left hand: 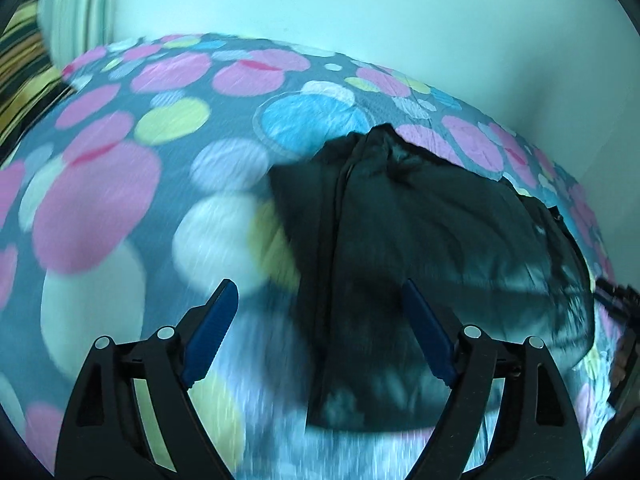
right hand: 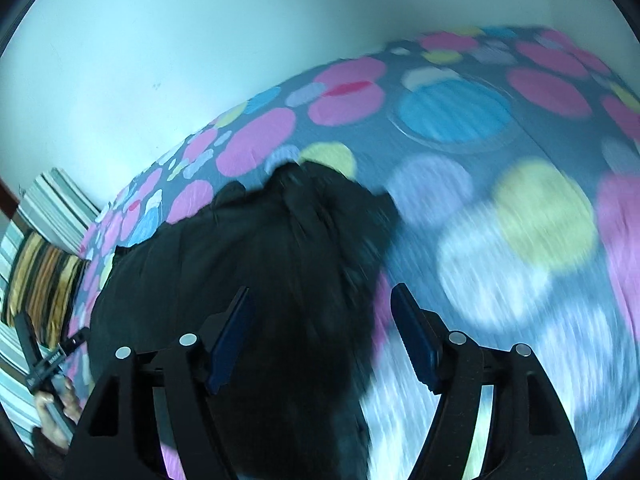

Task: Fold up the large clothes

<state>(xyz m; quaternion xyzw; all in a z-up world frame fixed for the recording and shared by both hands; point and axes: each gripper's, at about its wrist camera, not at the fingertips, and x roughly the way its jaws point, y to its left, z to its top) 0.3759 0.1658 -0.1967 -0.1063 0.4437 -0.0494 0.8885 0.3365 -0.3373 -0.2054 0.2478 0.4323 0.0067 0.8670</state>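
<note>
A large black garment (left hand: 420,240) lies bunched on a bed with a grey sheet of coloured dots (left hand: 120,160). My left gripper (left hand: 320,292) is open and empty, above the garment's left edge near a seam. In the right wrist view the garment (right hand: 260,260) fills the lower left. My right gripper (right hand: 320,300) is open and empty, above the garment's right edge. Both views are motion-blurred. The other gripper and the hand holding it show at the left edge of the right wrist view (right hand: 44,364).
A pale wall (left hand: 360,8) rises behind the bed. A striped yellow and black cloth (right hand: 40,280) lies at the bed's far left end, also in the left wrist view (left hand: 20,64). The dotted sheet (right hand: 520,220) stretches to the right of the garment.
</note>
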